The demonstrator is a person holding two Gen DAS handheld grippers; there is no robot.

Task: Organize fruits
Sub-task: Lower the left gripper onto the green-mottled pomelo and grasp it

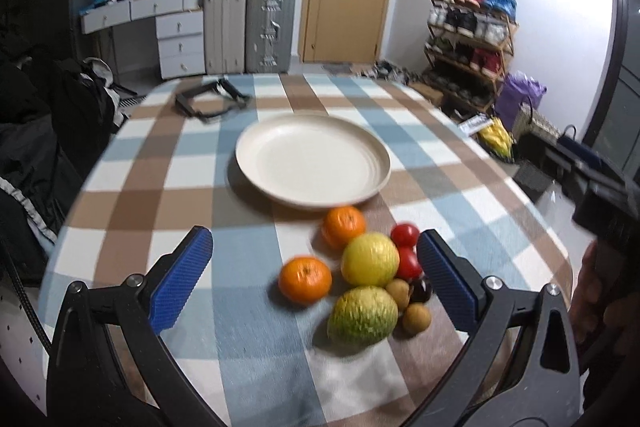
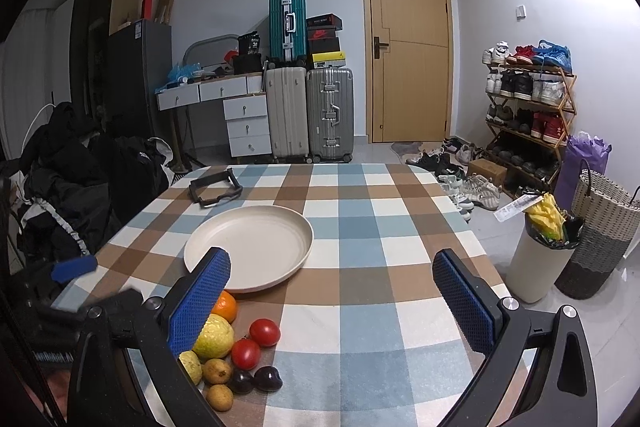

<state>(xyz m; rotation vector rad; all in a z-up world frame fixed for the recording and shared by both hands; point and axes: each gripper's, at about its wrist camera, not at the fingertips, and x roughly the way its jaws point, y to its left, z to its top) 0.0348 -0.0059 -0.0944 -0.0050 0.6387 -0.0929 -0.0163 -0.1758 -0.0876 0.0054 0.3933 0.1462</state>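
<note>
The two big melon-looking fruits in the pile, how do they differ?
The far fruit is pale yellow and nearly round; the near fruit is greener, with a yellowish top, and more oval. The far fruit sits beside the two tomatoes, behind the near fruit, which lies nearest the camera by the small brown fruits. Both have bumpy skin, look alike in size, and rest on the table, not on the plate.

The checked tablecloth (image 2: pixel 360 227) carries a cream plate (image 2: pixel 248 251), a fruit cluster (image 1: pixel 360 275) and a black frame (image 2: pixel 215 190)
</note>
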